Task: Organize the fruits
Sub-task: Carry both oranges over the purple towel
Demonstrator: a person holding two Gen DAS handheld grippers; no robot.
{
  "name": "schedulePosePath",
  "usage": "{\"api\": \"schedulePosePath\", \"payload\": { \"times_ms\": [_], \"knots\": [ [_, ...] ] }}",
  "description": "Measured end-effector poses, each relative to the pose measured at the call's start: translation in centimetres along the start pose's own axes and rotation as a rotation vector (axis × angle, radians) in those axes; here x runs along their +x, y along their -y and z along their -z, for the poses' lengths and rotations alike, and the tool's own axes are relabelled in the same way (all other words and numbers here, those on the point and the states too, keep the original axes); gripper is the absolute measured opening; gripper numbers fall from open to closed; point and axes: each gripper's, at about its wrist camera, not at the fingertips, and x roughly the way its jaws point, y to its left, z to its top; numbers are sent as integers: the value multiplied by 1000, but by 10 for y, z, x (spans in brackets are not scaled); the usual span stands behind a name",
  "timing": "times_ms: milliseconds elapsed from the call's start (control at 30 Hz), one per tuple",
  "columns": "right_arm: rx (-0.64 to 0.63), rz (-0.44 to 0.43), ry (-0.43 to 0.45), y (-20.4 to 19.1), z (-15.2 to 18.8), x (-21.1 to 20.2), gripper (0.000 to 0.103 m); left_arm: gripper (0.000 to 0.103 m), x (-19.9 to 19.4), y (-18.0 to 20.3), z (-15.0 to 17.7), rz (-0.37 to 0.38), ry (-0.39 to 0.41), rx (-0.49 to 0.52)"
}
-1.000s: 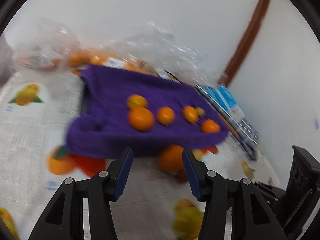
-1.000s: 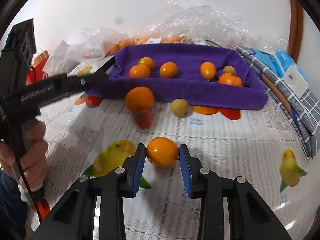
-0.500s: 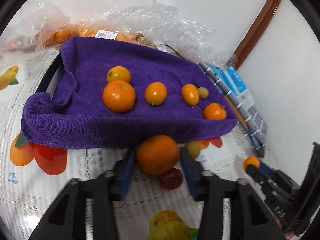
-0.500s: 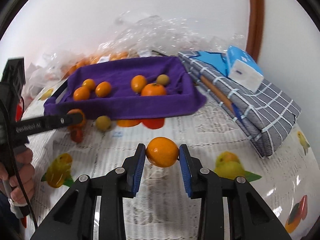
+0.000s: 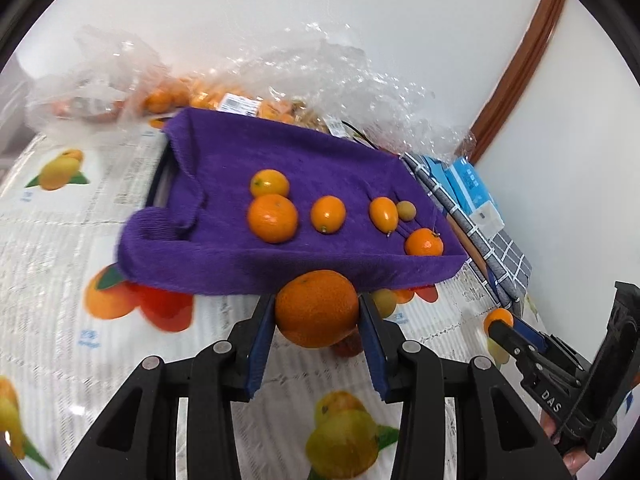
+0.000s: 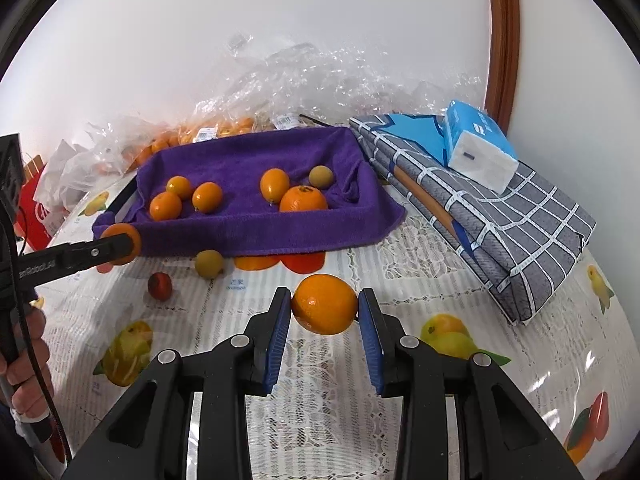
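Both tools carry fruit toward the purple-lined tray. The left tool (image 5: 317,316) is clenched on a large orange (image 5: 316,307), its blue pads (image 5: 262,332) pressed to the fruit's sides, at the near edge of the purple towel (image 5: 224,168). The right tool (image 6: 324,312) grasps a second orange (image 6: 324,303), held above the tabletop (image 6: 400,248) near of the tray. The task appears partly done: six fruits already lie in the towel-lined tray (image 6: 132,194), namely two small oranges (image 6: 165,205) and a kumquat at the left, and a kumquat (image 6: 274,185), a stemmed mandarin (image 6: 303,200) and a pale greenish fruit (image 6: 321,176) at the right. Left to do, apparently: place the two held oranges, then collect the loose pale fruit (image 6: 209,263) and small red fruit (image 6: 160,286) lying on the tabletop just near of the tray. Far of the tray, clear plastic bags (image 6: 224,120) hold more oranges; whether these belong to the task cannot be told. At the right lie a folded checked cloth (image 6: 520,224) and a tissue pack (image 6: 478,152)
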Motion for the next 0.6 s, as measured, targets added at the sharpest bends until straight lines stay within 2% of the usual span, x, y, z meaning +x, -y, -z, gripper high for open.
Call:
{"api": "schedulePosePath", "payload": {
  "times_ms": [333,600],
  "knots": [
    [-4,5,43,-11,-27,-8,34,39,-39,-21,-14,-87,96,-30],
    [-22,11,78,-14,-67,12,34,39,-30,-34,-42,-144,149,-34]
  ]
}}
